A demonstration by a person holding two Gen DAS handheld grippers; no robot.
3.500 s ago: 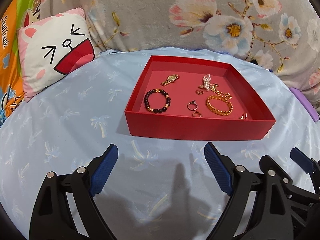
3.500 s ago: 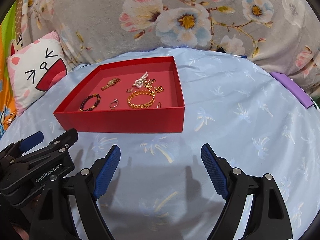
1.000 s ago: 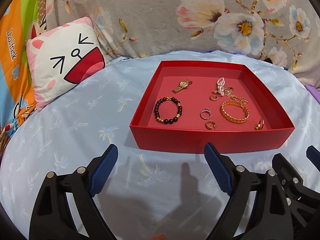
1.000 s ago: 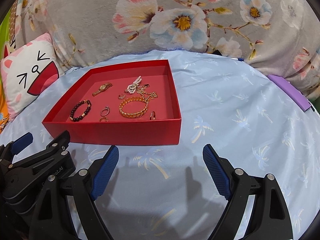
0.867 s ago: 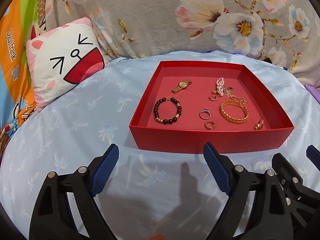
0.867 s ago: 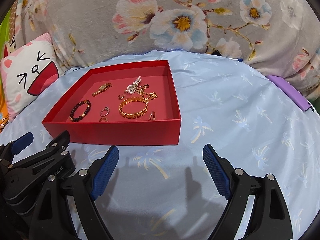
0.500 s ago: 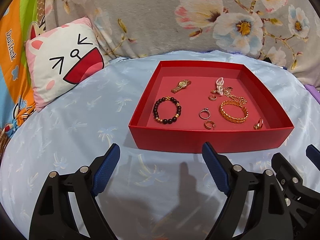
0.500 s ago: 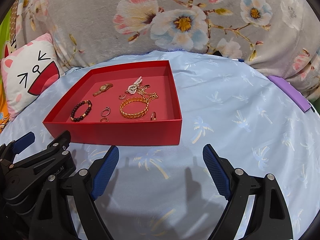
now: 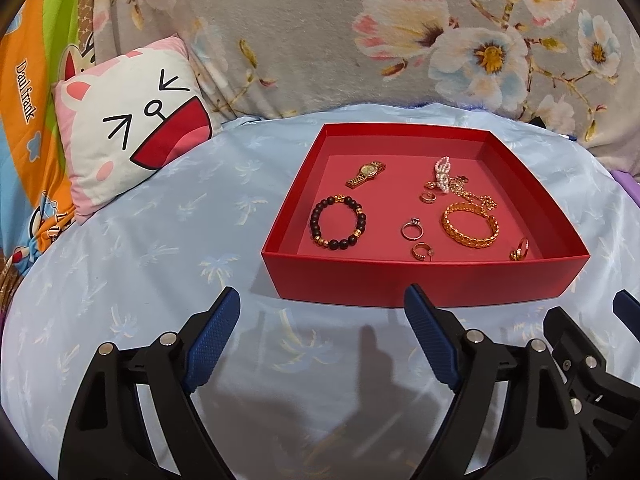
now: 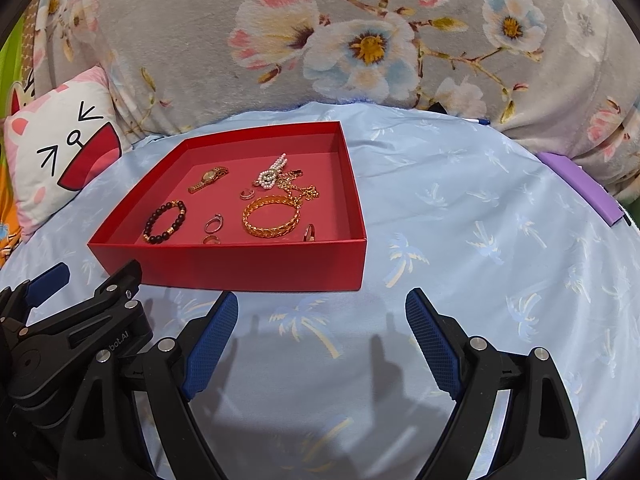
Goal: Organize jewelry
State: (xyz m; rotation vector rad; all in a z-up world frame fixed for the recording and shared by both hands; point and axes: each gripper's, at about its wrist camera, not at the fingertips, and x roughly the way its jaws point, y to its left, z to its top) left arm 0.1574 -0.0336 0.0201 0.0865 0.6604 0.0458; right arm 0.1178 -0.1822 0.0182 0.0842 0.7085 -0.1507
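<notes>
Jewelry is kept together in the tray (image 9: 424,278) at frame centre; both grippers (image 9: 320,320) (image 10: 322,320) are held released and empty below it, ready either way.

My left tool (image 9: 320,332) and right tool (image 10: 320,332) are black with dark blue textured pads (image 9: 210,336). The bed sheet (image 9: 160,248) beneath them is pale blue, printed with small white and cream palm trees. The box (image 9: 424,276) is bright red outside, a duller pinkish red inside. In it I see a gold watch (image 9: 366,173), a dark brown bead bracelet (image 9: 338,227) with gold spacers, a gold chain bracelet (image 9: 470,225), a white pearl clip (image 9: 442,172) and a silver ring (image 9: 412,230). The blanket (image 9: 320,32) behind is grey with pink, cream and pale blue flowers. The pillow (image 9: 132,136) is white with pink edges, black line marks and a red mouth. A purple strip (image 10: 580,184) lies to my right.
</notes>
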